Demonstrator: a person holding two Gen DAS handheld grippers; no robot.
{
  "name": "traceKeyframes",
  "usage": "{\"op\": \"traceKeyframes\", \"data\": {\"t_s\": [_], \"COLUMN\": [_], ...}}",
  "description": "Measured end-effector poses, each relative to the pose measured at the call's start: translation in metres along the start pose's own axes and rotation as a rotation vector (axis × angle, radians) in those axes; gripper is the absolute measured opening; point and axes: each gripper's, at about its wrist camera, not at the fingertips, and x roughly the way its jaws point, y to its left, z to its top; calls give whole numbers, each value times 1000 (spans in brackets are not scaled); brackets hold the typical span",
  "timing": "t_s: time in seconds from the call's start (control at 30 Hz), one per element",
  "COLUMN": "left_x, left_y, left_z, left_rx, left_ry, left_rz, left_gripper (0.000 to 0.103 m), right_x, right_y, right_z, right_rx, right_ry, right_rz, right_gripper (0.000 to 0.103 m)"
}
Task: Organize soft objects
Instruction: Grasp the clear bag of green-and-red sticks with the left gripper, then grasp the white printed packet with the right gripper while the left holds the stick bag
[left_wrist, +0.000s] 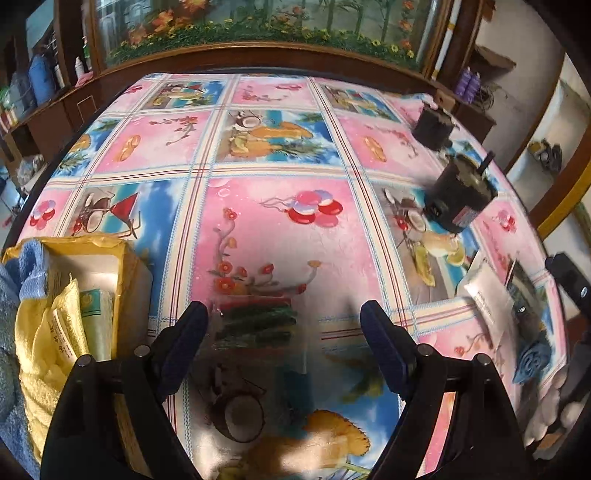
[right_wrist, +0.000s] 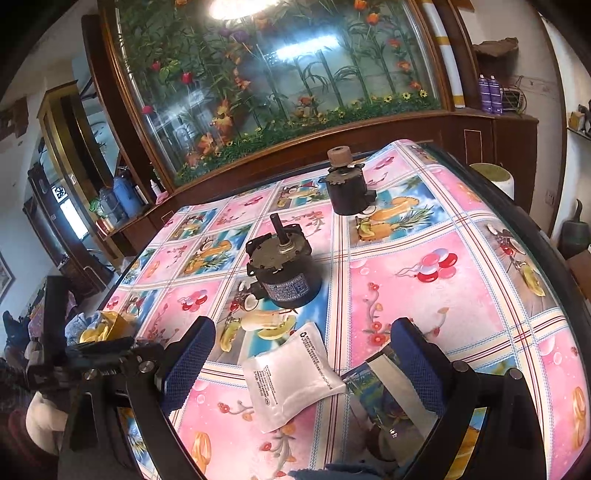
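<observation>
Behind the patterned table (right_wrist: 461, 258), a planted glass tank (right_wrist: 277, 74).

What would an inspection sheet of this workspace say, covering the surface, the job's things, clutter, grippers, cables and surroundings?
Surface: table under glossy patterned cloth.
Job's things: yellow towel and blue towel in the cardboard box; white pouch flat on the cloth; rolled blue cloth at the edge.
Clutter: two black motors standing upright.
Grippers: left gripper open, empty; right gripper open around the pouch.
Cables: nothing seen.
Surroundings: flower-decorated glass cabinet.
</observation>
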Motion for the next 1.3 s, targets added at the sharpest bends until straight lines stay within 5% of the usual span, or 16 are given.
{"op": "traceKeyframes", "data": {"t_s": [0.07, 0.1, 0.13, 0.3, 0.37, 0.43, 0.6, 0.7, 0.73, 0.77, 1.1, 1.17, 1.23, 1.3], "left_x": [-5, -5, -7, -42, -50, -51, -24, -7, -11, -15, -89, -105, -125, -140], "left_y": [-3, -1, 1, 14, 17, 15, -10, -23, -24, -25, -10, -6, 6, 22], "left_z": [-5, -9, -14, -32, -33, -33, -28, -36, -39, -39, -77, -82, -92, -101], "left_rx": [25, 5, -17, -71, -81, -56, 65, 136, 147, 156, 27, -4, -43, -91], "left_ry": [17, 65, 95, 22, -17, -47, -50, -9, -15, -12, -95, -126, -159, -187], "left_rz": [-100, -187, -228, -258, -248, -196, -25, -3, -17, -30, -206, -236, -250, -254], "left_gripper": [66, 36, 29, 29, 48, 63, 69, 65, 43, 35, 35, 35, 35, 35], "right_x": [1, 2, 3, 0, 0, 1, 10, 20, 25, 30, 49, 50, 53, 51], "right_y": [-1, -1, -1, -6, -10, -15, -13, 4, 11, 17, 41, 43, 48, 52], "right_z": [1, 0, 0, 2, 3, 3, 1, -4, -7, -11, -31, -33, -37, -37], "right_rx": [4, 4, 2, 32, 54, 78, 82, 14, -19, -47, -204, -224, -276, -296], "right_ry": [5, 8, 13, 17, 18, 28, 84, 146, 173, 195, 269, 274, 292, 277], "right_rz": [7, 5, 2, 32, 47, 64, 120, 150, 145, 128, 6, -17, -75, -92], "right_gripper": [98, 98, 98, 97, 98, 98, 97, 97, 97, 97, 98, 94, 59, 47]}}
